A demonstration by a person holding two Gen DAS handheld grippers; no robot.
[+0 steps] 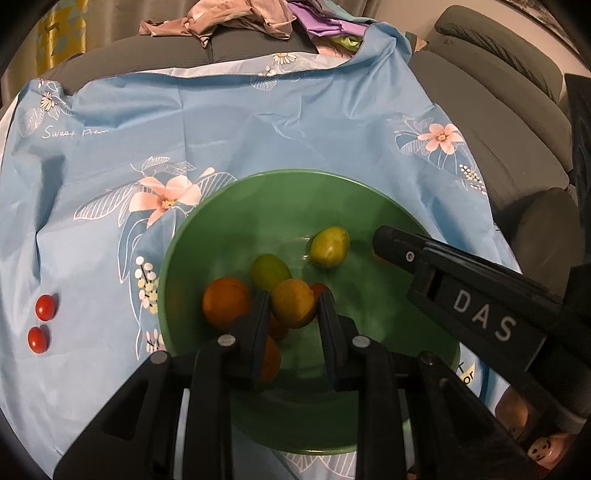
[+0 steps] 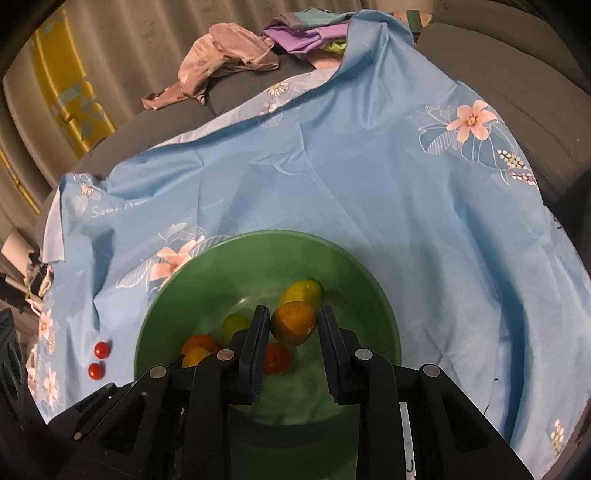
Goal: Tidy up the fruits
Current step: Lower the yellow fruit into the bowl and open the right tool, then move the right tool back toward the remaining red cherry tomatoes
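A green bowl (image 1: pixel 221 229) (image 2: pixel 207 266) sits on a blue floral cloth and holds several fruits: oranges, yellow-green citrus and a red tomato (image 2: pixel 276 357). My left gripper (image 1: pixel 293 306) hangs over the bowl with its jaws around a yellow-orange fruit (image 1: pixel 293 302). My right gripper (image 2: pixel 293 323) is also over the bowl with its jaws around a yellow-orange fruit (image 2: pixel 294 322); its body enters the left wrist view (image 1: pixel 461 295) from the right. Two small red tomatoes (image 1: pixel 42 321) (image 2: pixel 99 360) lie on the cloth left of the bowl.
The blue cloth (image 1: pixel 258 122) (image 2: pixel 406 184) covers a grey sofa (image 1: pixel 498 122). Crumpled clothes (image 1: pixel 236 18) (image 2: pixel 229 55) lie at the back. The cloth is wrinkled around the bowl.
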